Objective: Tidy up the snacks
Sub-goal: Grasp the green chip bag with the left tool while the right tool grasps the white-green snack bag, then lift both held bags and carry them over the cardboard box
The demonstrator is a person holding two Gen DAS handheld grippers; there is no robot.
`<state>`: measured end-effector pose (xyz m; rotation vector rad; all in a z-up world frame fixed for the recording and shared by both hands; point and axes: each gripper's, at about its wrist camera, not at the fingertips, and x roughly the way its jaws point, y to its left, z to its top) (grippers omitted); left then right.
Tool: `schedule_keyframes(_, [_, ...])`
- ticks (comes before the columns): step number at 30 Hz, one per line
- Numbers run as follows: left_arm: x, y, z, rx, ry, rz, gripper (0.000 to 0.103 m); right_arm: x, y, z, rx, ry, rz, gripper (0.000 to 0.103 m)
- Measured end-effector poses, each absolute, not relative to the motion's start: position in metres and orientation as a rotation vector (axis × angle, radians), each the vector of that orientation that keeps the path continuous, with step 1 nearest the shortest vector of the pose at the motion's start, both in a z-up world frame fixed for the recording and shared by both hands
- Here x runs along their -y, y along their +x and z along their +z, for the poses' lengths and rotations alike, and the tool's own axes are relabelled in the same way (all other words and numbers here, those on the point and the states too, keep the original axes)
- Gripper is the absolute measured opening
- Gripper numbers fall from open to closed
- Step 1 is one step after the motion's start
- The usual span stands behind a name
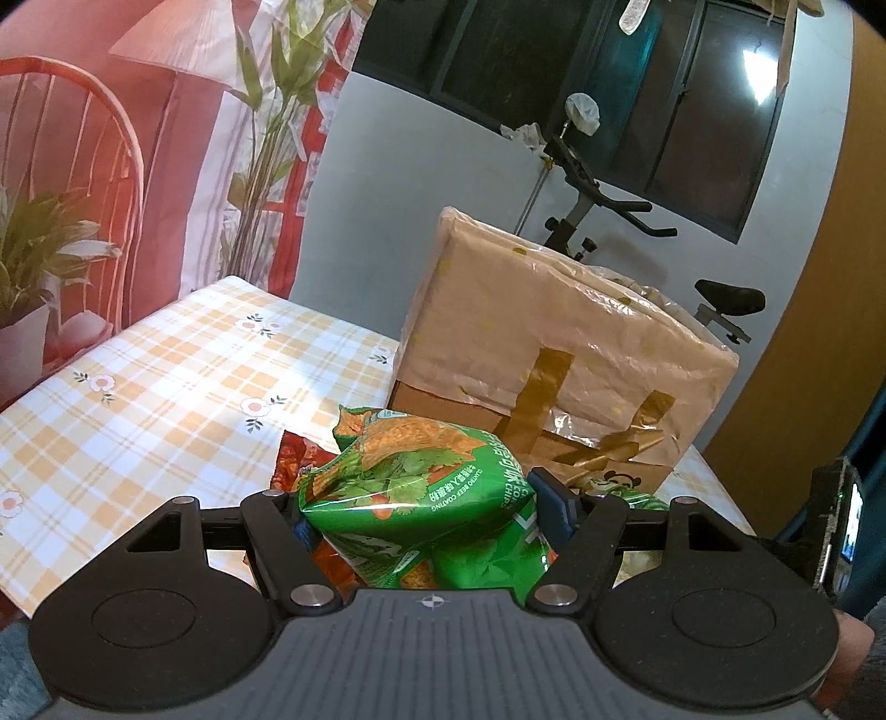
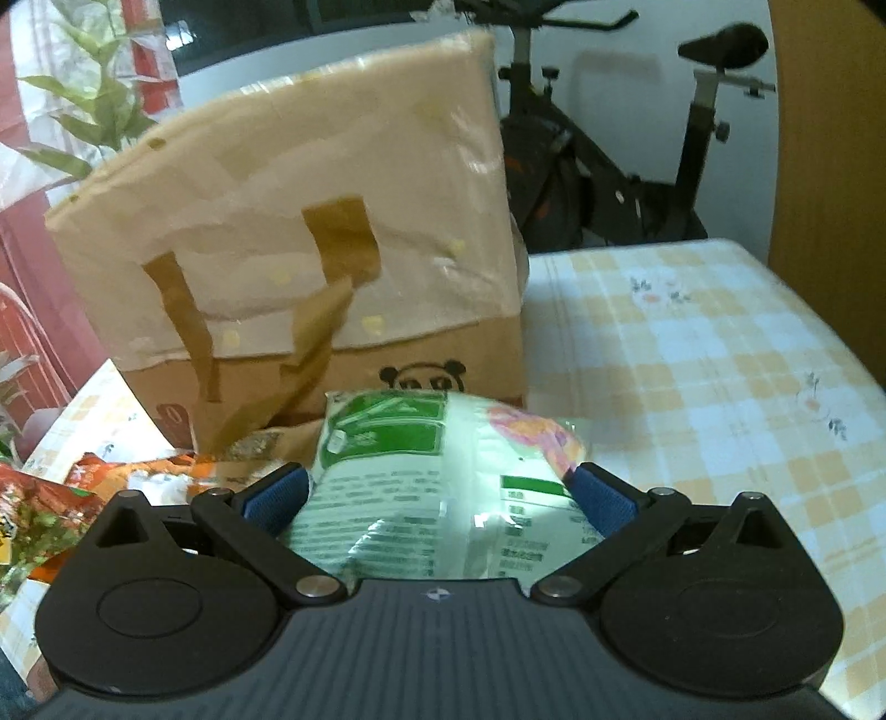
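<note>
Just before the cardboard box (image 1: 559, 343), the left gripper (image 1: 426, 512) clamps a green chip bag (image 1: 421, 498). The right gripper (image 2: 440, 487) seemingly squeezes a pale green packet (image 2: 437, 471) there, though the view is blurred.

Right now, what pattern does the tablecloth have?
Yellow-and-white plaid tablecloth with small flowers, clearest in the left wrist view.

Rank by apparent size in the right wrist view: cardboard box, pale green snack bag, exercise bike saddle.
1. Cardboard box
2. Pale green snack bag, enlarged by nearness to the camera
3. Exercise bike saddle
</note>
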<state>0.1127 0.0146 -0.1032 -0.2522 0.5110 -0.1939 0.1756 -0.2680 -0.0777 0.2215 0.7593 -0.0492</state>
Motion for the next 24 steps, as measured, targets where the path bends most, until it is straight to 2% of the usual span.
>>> schedule_keyframes(8, [-0.015,0.112,-0.103,-0.511,-0.248,-0.191,0.074,0.274,0.189,-0.089,-0.832,0.257,-0.042,0.103])
schedule_keyframes(15, [-0.014,0.111,-0.101,-0.5,-0.241,-0.182,0.074,0.274,0.171,-0.076,-0.754,0.217,-0.032,0.081])
schedule_keyframes(24, [-0.014,0.104,-0.095,-0.49,-0.221,-0.16,0.074,0.286,0.133,-0.067,-0.708,0.265,-0.081,0.079])
